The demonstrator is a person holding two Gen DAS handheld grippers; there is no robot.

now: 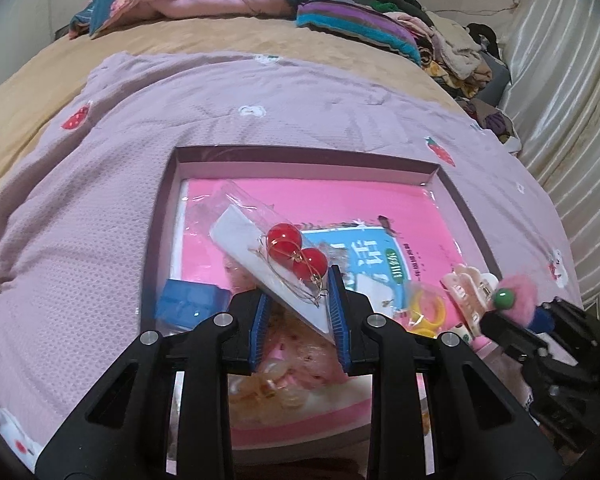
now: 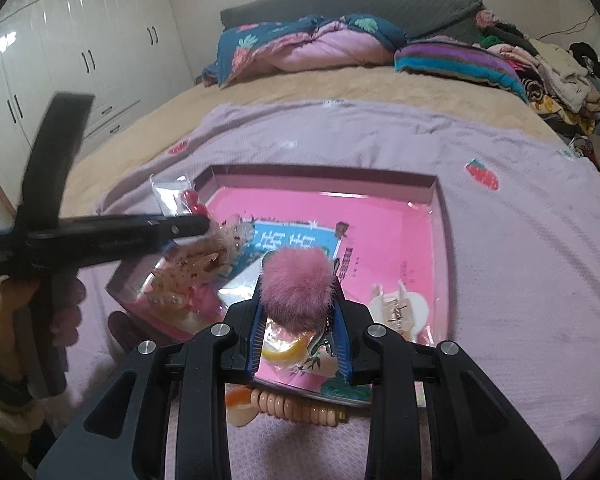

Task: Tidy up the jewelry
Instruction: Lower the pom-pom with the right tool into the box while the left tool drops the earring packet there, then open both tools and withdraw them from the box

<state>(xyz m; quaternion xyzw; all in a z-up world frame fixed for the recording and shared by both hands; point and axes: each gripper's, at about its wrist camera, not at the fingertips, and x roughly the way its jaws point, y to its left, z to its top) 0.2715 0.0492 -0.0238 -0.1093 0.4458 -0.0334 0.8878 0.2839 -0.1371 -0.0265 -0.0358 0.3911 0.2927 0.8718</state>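
Your left claw (image 1: 300, 300) clamps the earring card (image 1: 276, 268), tilted over the box (image 1: 464, 204). Your right claw (image 2: 300, 320), level, pinches the pink pompom (image 2: 298, 288).

Both wrist views overlook the box (image 1: 464, 200) closely.
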